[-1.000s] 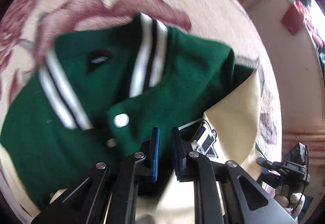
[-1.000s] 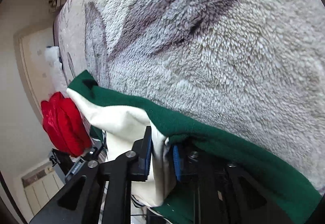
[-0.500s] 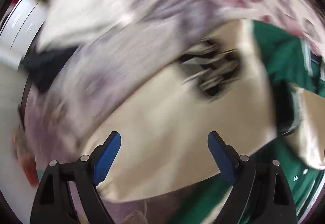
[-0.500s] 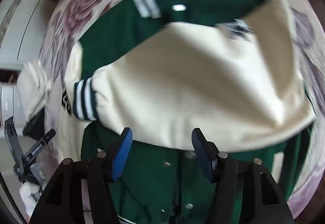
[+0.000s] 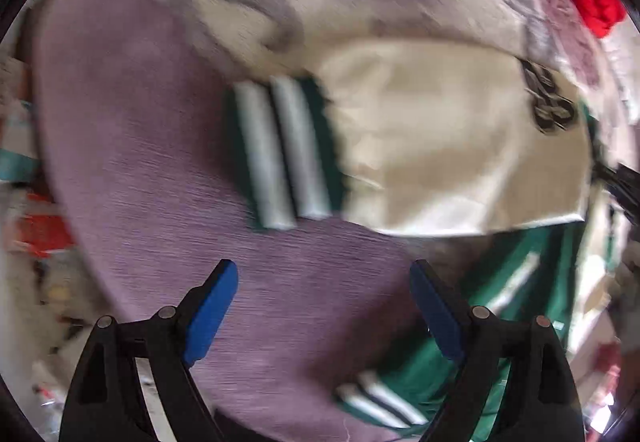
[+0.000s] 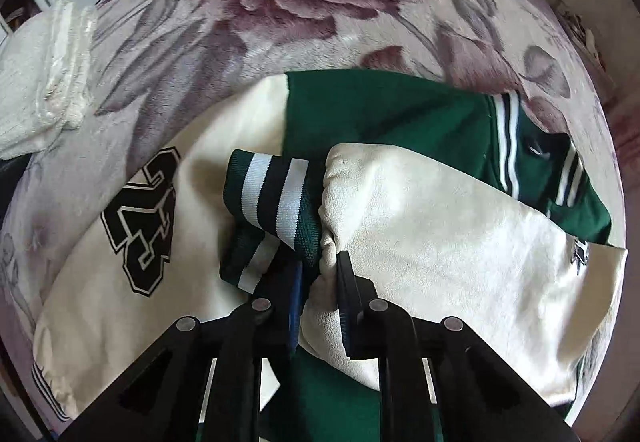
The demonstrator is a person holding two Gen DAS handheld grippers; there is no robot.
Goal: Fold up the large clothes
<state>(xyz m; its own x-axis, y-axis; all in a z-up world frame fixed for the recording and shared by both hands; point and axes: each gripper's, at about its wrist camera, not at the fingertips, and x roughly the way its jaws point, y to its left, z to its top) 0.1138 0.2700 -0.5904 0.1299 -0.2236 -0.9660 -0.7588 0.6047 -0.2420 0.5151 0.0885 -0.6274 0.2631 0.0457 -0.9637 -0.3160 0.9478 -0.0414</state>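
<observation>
Mid-fold: the green-and-cream varsity jacket (image 6: pixel 400 129) has sleeves crossed; right gripper (image 6: pixel 318 278) jaws just closed on a cream sleeve (image 6: pixel 420 226), left gripper (image 5: pixel 324 306) jaws wide, empty.

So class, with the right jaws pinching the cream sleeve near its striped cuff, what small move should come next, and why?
Probably carry the sleeve across the green jacket body. The right gripper, whose jaws have just been closing, pinches it beside the cuff, and the sleeve is bunched, not flat.

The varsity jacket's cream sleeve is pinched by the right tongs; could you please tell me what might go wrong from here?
1. The right tongs, having just closed, pinch only a small bunch of cream sleeve beside its striped cuff; it could slip out.
2. The left tongs hang open and empty, so nothing pins the other sleeve.
</observation>
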